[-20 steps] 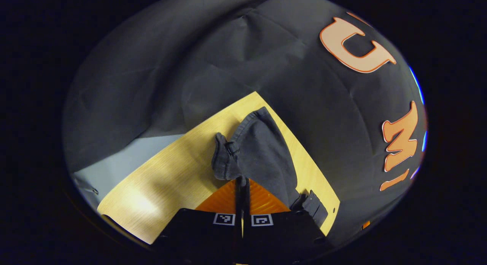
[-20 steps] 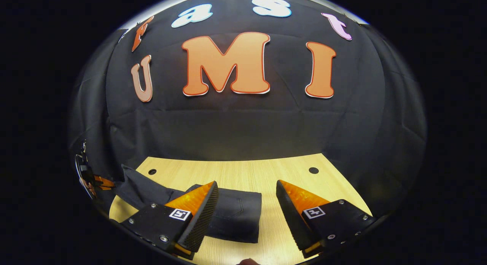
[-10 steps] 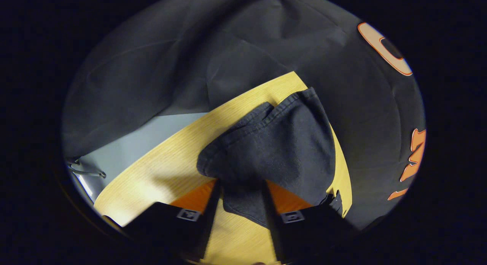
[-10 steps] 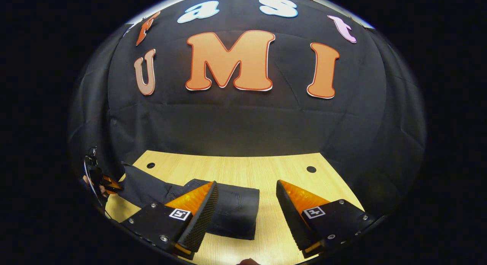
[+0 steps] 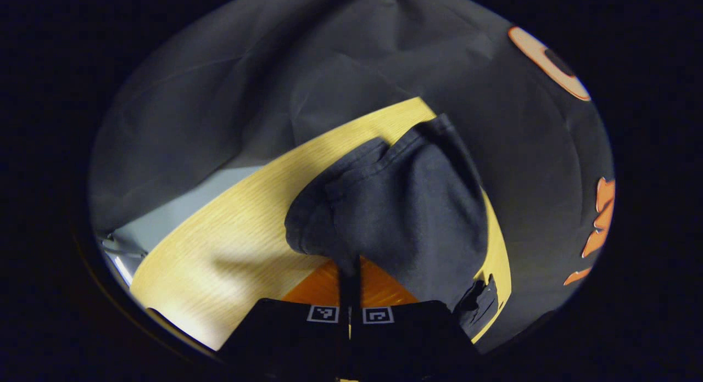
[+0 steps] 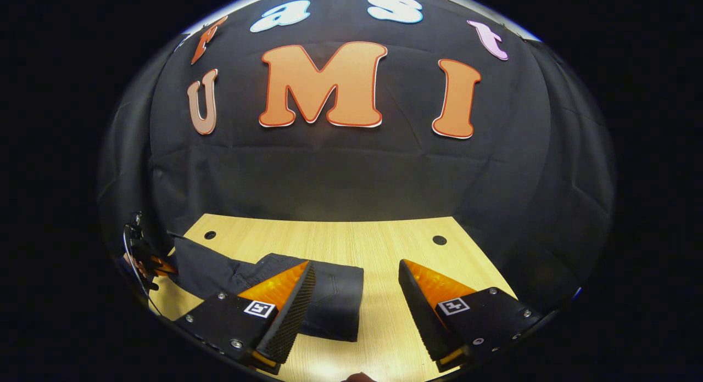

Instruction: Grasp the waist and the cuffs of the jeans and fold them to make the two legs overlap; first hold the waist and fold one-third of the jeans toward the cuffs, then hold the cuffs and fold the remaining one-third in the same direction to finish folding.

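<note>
- We could not see the cloth edge of the jeans (image 5: pixel 406 217) between the left gripper (image 5: pixel 350 272) fingers.
- The right gripper (image 6: pixel 357 299) finger (image 6: pixel 285 310) hid part of the fold.
- The far gripper looked too small.

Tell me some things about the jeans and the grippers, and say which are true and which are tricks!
1. The left gripper is shut on the jeans. True.
2. The right gripper holds the jeans. False: it is open and holds nothing.
3. The jeans lie on a wooden table. True.
4. The jeans are bright red. False: they are dark.
5. The table has two small round holes near its far edge. True.
</note>
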A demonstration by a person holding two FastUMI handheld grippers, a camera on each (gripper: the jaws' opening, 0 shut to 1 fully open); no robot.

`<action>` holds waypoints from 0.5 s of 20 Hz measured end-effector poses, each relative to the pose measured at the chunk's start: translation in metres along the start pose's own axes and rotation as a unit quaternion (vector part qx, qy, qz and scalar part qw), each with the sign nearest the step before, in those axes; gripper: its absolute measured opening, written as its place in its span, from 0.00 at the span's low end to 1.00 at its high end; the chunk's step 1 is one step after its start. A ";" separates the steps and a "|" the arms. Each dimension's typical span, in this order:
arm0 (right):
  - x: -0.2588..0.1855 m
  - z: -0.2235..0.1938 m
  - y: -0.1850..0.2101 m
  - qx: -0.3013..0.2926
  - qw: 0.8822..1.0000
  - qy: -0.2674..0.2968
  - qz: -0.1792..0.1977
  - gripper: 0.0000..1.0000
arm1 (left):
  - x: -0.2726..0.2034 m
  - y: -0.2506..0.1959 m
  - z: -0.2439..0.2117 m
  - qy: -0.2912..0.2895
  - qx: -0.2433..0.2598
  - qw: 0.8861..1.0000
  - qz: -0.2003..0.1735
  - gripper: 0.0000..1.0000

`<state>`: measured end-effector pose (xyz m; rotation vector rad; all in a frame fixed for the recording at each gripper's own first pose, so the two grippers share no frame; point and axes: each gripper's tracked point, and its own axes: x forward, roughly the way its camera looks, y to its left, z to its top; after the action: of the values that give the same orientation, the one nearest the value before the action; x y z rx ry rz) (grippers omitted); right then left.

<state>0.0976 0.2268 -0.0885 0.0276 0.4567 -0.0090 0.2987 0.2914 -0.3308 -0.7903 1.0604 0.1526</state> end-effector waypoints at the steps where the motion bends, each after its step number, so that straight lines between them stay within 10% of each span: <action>1: 0.000 0.000 -0.001 0.000 1.000 -0.001 -0.002 0.92 | -0.014 -0.011 0.009 -0.020 0.013 1.000 -0.014 0.01; 10: 0.006 0.010 0.009 0.000 1.000 -0.018 0.020 0.97 | -0.132 -0.139 0.013 -0.124 0.148 0.973 -0.125 0.01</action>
<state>0.1073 0.2355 -0.0821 0.0363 0.4205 0.0300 0.3071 0.2329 -0.1479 -0.6083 0.7190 -0.1187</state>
